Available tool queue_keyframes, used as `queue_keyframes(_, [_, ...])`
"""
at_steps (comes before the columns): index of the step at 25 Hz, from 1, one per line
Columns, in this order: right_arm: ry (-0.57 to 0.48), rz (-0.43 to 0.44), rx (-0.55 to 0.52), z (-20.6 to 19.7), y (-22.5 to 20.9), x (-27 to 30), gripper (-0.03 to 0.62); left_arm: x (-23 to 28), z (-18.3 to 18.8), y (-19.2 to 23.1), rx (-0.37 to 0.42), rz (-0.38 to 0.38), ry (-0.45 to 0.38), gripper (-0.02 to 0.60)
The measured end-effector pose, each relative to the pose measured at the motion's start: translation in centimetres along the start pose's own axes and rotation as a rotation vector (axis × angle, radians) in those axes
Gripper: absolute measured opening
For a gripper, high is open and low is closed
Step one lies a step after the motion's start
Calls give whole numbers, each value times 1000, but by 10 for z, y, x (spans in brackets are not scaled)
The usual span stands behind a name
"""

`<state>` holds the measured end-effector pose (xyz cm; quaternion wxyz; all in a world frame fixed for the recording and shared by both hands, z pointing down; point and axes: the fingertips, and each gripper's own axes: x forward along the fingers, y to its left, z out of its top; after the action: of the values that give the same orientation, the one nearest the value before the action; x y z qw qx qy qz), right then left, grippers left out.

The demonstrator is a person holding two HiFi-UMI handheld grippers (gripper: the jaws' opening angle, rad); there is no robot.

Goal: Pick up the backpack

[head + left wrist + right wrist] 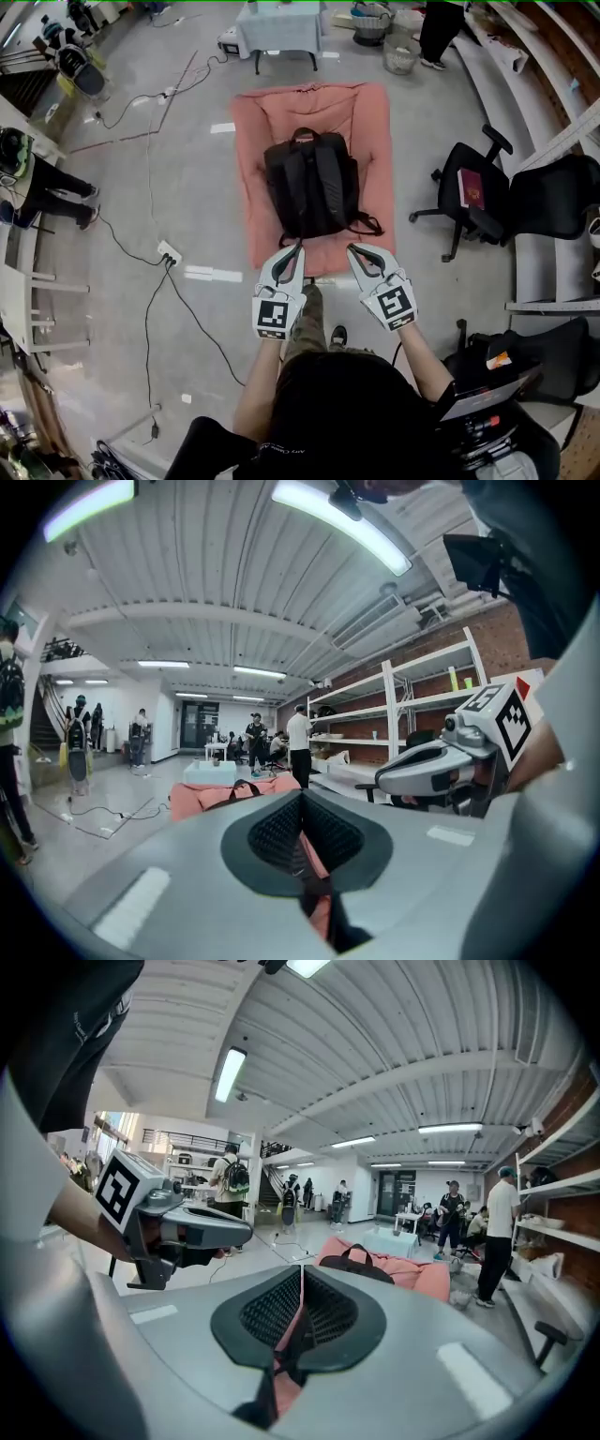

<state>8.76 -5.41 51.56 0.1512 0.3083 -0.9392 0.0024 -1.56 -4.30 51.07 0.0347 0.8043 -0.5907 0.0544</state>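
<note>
Looking down, where does the backpack (312,186) lie?

— Flat on a salmon-pink mat (251,178) spread on the grey floor (206,187). It is straight ahead of both grippers and apart from them. Its shoulder straps face up and its top handle points toward the mat's far edge.

Is it open? Does anything show inside?

— I cannot tell whether it is zipped, and none of its contents show. Beyond the mat stands a pale mesh basket (401,53); what it holds is too small to make out. An office chair (487,220) to the right carries a dark red booklet (472,187) on its seat.

And the grippers?

— The left gripper (296,247) has its jaws pressed together with nothing between them, and its pads (277,834) meet along one thin line. The right gripper (351,249) is the same: jaws closed and empty, pads (267,1309) touching at the tip.

Materials?

— The backpack is black woven fabric, boxy, with padded straps and loose strap ends trailing onto the mat. The mat looks soft and is rumpled at its edges. The jaws are smooth grey shells curving to a point. The pads are black with a fine dotted grid. Each gripper bears a cube (272,319) with black-and-white square markers. A white power strip (170,253) lies on the polished floor to the left.
</note>
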Motion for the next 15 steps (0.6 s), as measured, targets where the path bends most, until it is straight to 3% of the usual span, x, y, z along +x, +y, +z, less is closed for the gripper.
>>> queue_keyframes(7, [120, 33, -44, 12, -46, 115, 23, 93, -16, 73, -104, -112, 34, 2])
queue_keyframes(10, [134, 48, -76, 12, -62, 163, 26, 123, -20, 95, -109, -158, 48, 2])
queue_keyframes(15, [214, 93, -64, -14, -69, 221, 59, 145, -47, 126, -133, -184, 139, 2])
